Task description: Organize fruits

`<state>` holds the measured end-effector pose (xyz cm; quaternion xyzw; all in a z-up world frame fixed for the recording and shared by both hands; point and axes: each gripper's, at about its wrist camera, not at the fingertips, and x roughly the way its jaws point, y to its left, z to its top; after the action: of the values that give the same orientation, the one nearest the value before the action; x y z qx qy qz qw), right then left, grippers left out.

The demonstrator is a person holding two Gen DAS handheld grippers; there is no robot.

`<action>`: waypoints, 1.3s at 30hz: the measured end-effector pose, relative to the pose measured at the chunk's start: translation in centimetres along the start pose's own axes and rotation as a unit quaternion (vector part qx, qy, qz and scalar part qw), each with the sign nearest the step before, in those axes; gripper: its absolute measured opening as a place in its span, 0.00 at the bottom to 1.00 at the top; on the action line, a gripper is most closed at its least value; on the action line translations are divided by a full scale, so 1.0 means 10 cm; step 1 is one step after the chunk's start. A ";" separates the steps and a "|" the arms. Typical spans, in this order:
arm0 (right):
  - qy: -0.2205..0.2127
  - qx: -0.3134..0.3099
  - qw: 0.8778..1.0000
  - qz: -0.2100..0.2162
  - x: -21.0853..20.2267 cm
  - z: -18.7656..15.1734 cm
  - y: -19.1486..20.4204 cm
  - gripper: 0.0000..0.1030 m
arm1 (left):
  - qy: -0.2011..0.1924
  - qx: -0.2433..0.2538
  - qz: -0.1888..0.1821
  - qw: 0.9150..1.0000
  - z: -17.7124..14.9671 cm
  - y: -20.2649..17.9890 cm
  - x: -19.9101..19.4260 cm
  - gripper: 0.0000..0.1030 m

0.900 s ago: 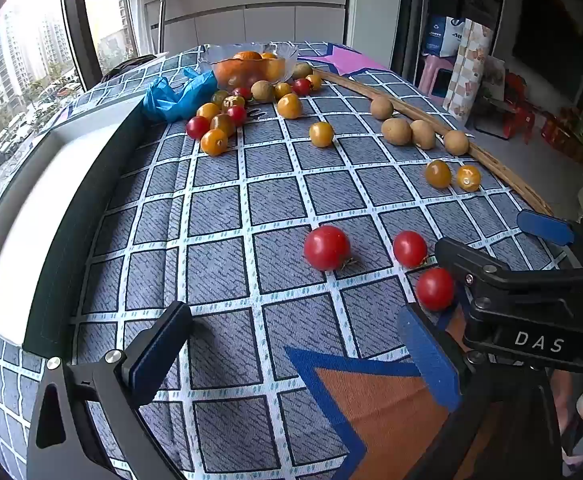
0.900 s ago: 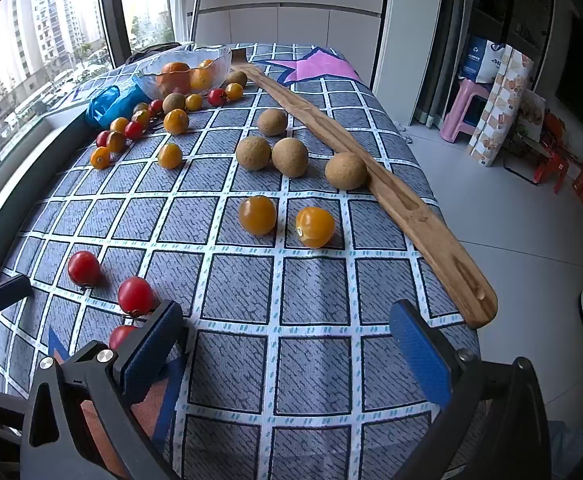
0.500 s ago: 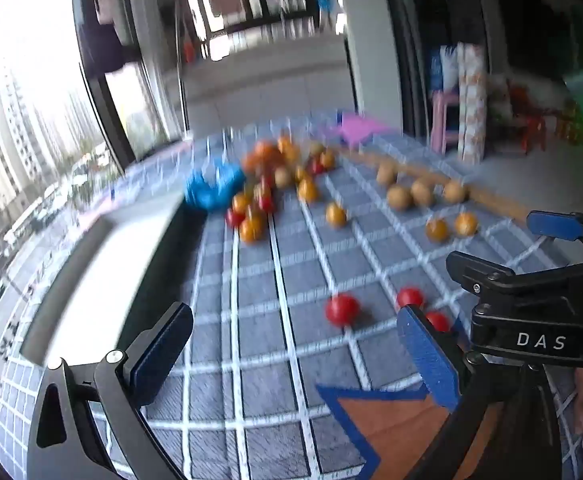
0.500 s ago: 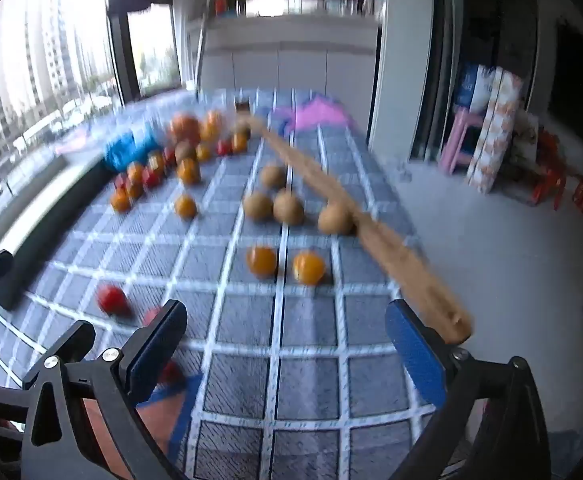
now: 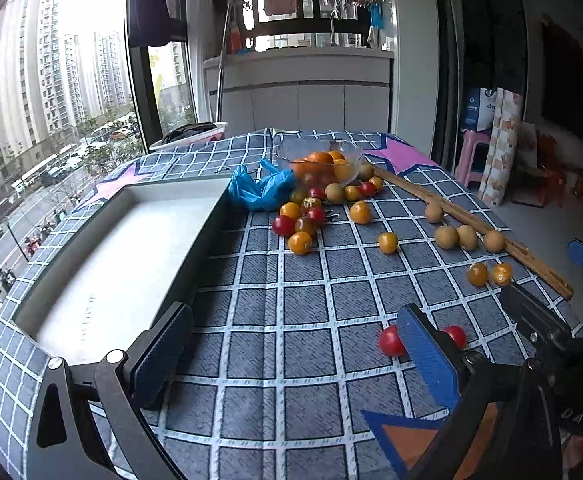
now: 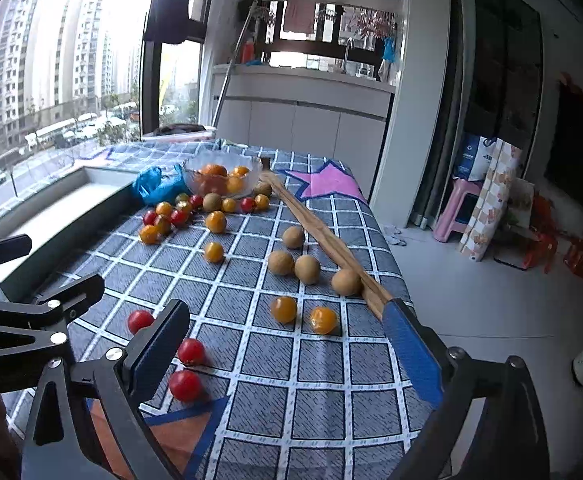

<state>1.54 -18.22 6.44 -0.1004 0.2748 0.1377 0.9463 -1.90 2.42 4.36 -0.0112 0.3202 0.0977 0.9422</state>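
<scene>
Small fruits lie spread over a blue checked cloth. Three red tomatoes sit near the front, two yellow ones right of them, and several brown longans beside a long wooden stick. A mixed cluster lies before a glass bowl of oranges. My left gripper is open and empty above the cloth, a red tomato partly behind its right finger. My right gripper is open and empty above the front tomatoes.
A white tray with a dark rim lies along the left side of the table. A crumpled blue bag sits beside the bowl. The table's right edge drops to the floor, where a pink stool stands.
Both grippers have risen and tilted up, so the views now take in the far room and window. The fruits have not moved. Both stay open.
</scene>
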 end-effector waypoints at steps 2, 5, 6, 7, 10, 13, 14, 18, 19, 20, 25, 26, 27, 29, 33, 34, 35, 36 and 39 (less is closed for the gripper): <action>0.004 -0.002 1.000 0.003 0.01 -0.01 0.01 0.95 | 0.009 -0.008 -0.001 1.000 0.00 0.03 0.03 1.00; 0.012 0.003 1.000 0.009 0.05 -0.02 -0.02 0.94 | 0.013 -0.005 0.000 1.000 0.01 0.02 0.05 1.00; 0.015 0.007 1.000 0.011 0.06 -0.02 -0.04 0.94 | 0.015 -0.004 -0.001 1.000 0.00 0.02 0.06 1.00; 0.016 0.010 1.000 0.011 0.07 -0.02 -0.04 0.94 | 0.019 -0.001 -0.003 1.000 0.01 0.01 0.07 1.00; 0.022 0.019 1.000 0.009 0.11 -0.02 -0.08 0.94 | 0.023 -0.005 -0.008 1.000 0.01 0.03 0.08 1.00; 0.016 0.014 1.000 0.006 0.08 -0.03 -0.06 0.94 | 0.024 -0.013 -0.013 1.000 0.00 0.06 0.10 1.00; 0.015 0.012 1.000 0.007 0.07 -0.03 -0.05 0.94 | 0.025 -0.015 -0.015 0.999 0.00 0.07 0.11 1.00; 0.012 0.014 1.000 0.008 0.06 -0.03 -0.07 0.94 | 0.025 -0.016 -0.020 0.999 -0.01 0.08 0.11 1.00; 0.014 0.017 1.000 0.010 0.06 -0.03 -0.08 0.94 | 0.024 -0.016 -0.020 0.999 -0.01 0.08 0.10 1.00; 0.015 0.018 1.000 0.010 0.07 -0.02 -0.08 0.94 | 0.023 -0.016 -0.021 0.999 -0.01 0.08 0.10 1.00; 0.012 0.020 1.000 0.007 0.05 -0.02 -0.09 0.94 | 0.021 -0.021 -0.032 0.999 -0.02 0.10 0.10 1.00; 0.009 0.018 1.000 0.007 0.04 -0.02 -0.09 0.94 | 0.022 -0.023 -0.036 0.999 -0.02 0.11 0.10 1.00; 0.007 0.017 1.000 0.007 0.03 -0.02 -0.08 0.94 | 0.023 -0.025 -0.036 0.999 -0.02 0.11 0.10 1.00; 0.006 0.017 1.000 0.005 0.03 -0.02 -0.07 0.94 | 0.024 -0.026 -0.038 0.999 -0.02 0.12 0.11 1.00; 0.011 0.025 1.000 0.002 0.04 -0.02 -0.11 0.94 | 0.024 -0.028 -0.051 0.998 -0.02 0.12 0.11 1.00; 0.012 0.025 1.000 0.002 0.04 -0.02 -0.11 0.94 | 0.026 -0.029 -0.053 0.998 -0.02 0.12 0.12 1.00; 0.012 0.025 1.000 0.001 0.04 -0.01 -0.10 0.94 | 0.028 -0.029 -0.055 0.998 -0.03 0.12 0.13 1.00; 0.011 0.023 1.000 -0.001 0.04 -0.01 -0.10 0.94 | 0.033 -0.029 -0.058 0.997 -0.03 0.11 0.15 1.00; 0.011 0.019 1.000 -0.008 0.04 -0.01 -0.08 0.94 | 0.045 -0.020 -0.068 0.996 -0.03 0.08 0.20 1.00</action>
<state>2.01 -18.90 6.23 -0.0861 0.2865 0.1239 0.9461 -0.70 3.48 2.95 -0.0565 0.3585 0.0390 0.9310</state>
